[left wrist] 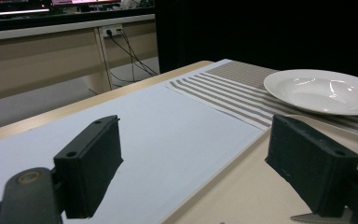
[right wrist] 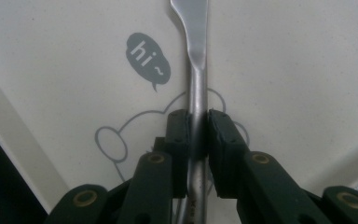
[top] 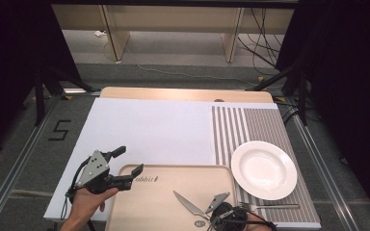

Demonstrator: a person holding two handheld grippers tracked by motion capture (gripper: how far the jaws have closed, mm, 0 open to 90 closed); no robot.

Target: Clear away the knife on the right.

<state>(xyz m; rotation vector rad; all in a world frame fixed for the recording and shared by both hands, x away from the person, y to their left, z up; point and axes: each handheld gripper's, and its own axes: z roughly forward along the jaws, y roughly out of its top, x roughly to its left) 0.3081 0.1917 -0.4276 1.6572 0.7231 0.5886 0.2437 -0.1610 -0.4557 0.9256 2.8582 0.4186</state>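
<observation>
A beige tray (top: 183,175) lies at the table's front edge. A table knife (top: 188,203) sits low over the tray, blade toward the far left, and my right gripper (top: 208,215) at the bottom edge is shut on its handle. In the right gripper view the jaws (right wrist: 198,126) pinch the steel handle (right wrist: 197,88) above the tray's cartoon print (right wrist: 148,59). My left gripper (top: 126,162) is held open in a hand over the tray's left corner, with nothing between its jaws (left wrist: 191,154).
A white plate (top: 264,169) rests on a striped placemat (top: 248,125) at the right, with a fork (top: 268,207) in front of it. A white mat (top: 149,130) covers the table's left and middle. Table legs and cables lie beyond the far edge.
</observation>
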